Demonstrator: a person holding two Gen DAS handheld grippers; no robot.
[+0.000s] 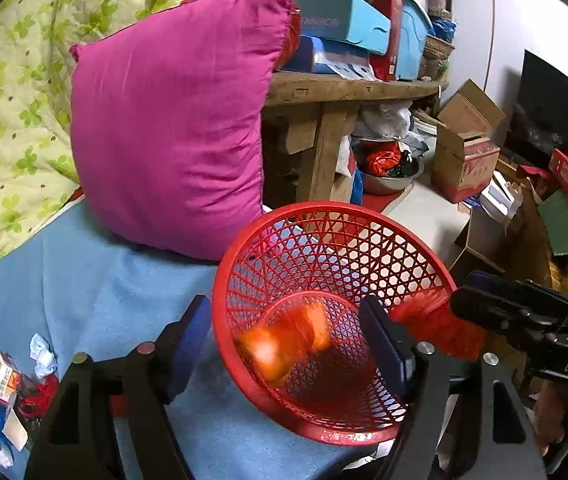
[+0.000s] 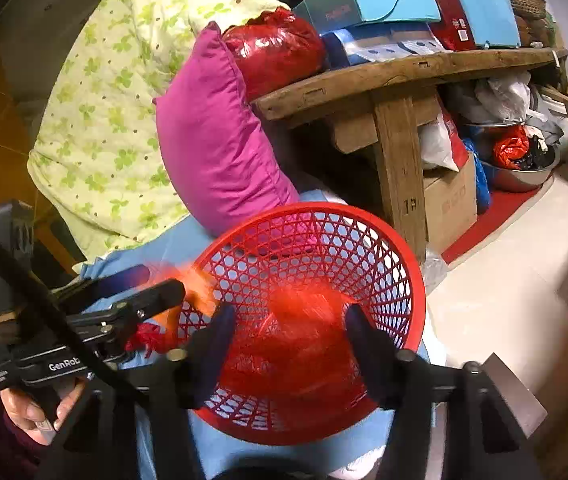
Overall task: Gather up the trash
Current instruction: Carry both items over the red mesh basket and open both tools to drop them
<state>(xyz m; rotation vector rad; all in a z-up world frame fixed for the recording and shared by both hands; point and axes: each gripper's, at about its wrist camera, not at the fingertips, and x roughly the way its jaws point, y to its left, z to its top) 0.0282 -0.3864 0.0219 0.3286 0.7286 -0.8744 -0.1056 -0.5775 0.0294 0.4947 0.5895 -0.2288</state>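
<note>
Right up front in the left wrist view, the left gripper [image 1: 284,344] is being held with its jaws spread apart, nothing clamped between them. A blurry orange wrapper [image 1: 284,346] is being seen right between the fingers, but down inside the red mesh basket [image 1: 243,240], so it isn't being gripped. The right gripper [image 2: 290,338] is being kept unclenched too, jaws apart, with a blurred red plastic bag [image 2: 304,344] showing between them, loose over the basket's bottom; whether it's touching the pads can't really be told through the blur. The basket is being rested on the blue blanket [image 1: 83,280], tilted toward the cameras. Off to the left on the blanket, more trash is being left lying well apart from both claws: a small orange box [image 1: 1,376] and a crumpled blue tissue [image 1: 43,356]. Further back, a magenta pillow [image 1: 171,120] is being propped upright just behind the basket, with a wooden bench [image 1: 344,88] beyond that.
</note>
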